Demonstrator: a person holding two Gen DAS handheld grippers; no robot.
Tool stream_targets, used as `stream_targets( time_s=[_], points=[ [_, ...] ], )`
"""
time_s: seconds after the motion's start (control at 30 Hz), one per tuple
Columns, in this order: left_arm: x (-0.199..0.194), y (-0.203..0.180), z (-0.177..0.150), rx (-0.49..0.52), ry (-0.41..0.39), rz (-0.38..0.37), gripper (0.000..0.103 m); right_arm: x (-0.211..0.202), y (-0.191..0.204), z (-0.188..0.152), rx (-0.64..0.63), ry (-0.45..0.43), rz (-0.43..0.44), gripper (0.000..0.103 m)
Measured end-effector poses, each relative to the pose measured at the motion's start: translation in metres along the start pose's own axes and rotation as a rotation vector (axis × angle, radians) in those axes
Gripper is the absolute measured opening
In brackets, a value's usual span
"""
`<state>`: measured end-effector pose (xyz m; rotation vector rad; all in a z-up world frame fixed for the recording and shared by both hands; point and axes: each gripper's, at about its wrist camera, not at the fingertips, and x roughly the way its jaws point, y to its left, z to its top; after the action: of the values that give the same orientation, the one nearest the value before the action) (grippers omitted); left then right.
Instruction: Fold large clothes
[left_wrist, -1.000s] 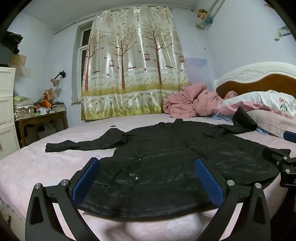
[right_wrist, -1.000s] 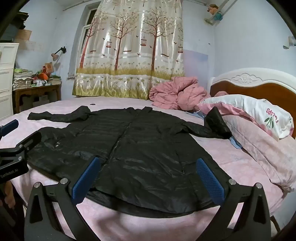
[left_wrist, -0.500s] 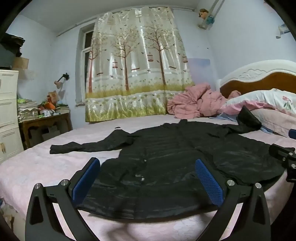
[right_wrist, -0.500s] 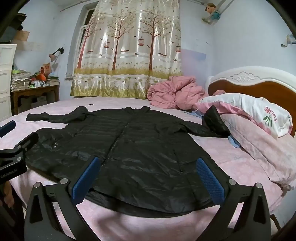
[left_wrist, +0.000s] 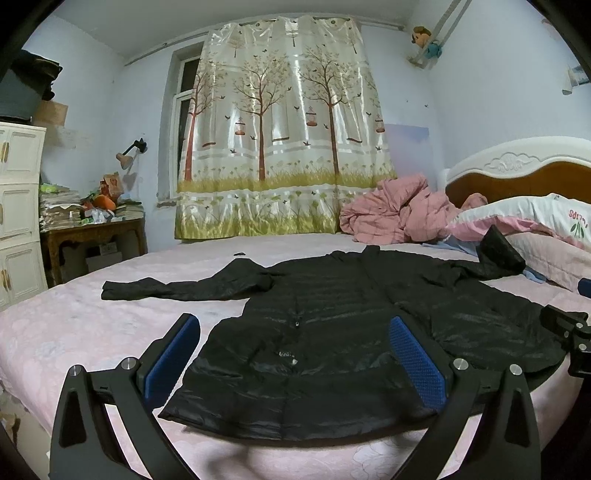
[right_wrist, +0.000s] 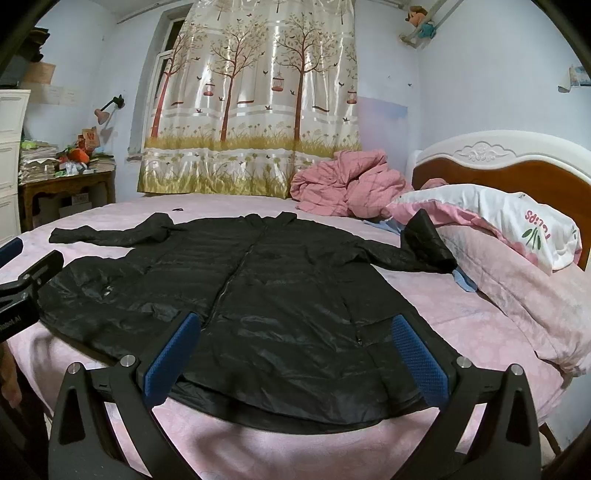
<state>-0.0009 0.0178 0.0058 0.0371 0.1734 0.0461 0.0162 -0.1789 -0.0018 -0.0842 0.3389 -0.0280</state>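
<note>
On the pink bed (left_wrist: 74, 332), a black coat (left_wrist: 332, 332) lay spread flat and face up, its hem at the near edge and both sleeves thrown outward. Over the last second both cameras had lifted and drawn back a little — the coat sat lower and smaller in each view, and its shape was unchanged. That suggested no fold had begun and the person was still lining up for a first grab.

The left gripper (left_wrist: 295, 358) hovered above the hem with its blue pads spread wide and nothing between them. The right gripper (right_wrist: 295, 354) hung the same way — spread and empty.

Only the left view showed the left sleeve (left_wrist: 177, 290) at full stretch across the bedsheet. Only the right view showed clearly how the right sleeve's cuff (right_wrist: 424, 240) rode up against the pillows (right_wrist: 517, 221).
</note>
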Motion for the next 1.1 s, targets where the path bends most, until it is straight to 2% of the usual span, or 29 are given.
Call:
stream_targets(
  time_s=[1.1],
  points=[
    [0.0015,0.0010,0.0023,0.001,-0.003,-0.011,0.103,-0.0007,0.0024,0.0001,-0.004,-0.002,-0.003,0.103]
  ],
)
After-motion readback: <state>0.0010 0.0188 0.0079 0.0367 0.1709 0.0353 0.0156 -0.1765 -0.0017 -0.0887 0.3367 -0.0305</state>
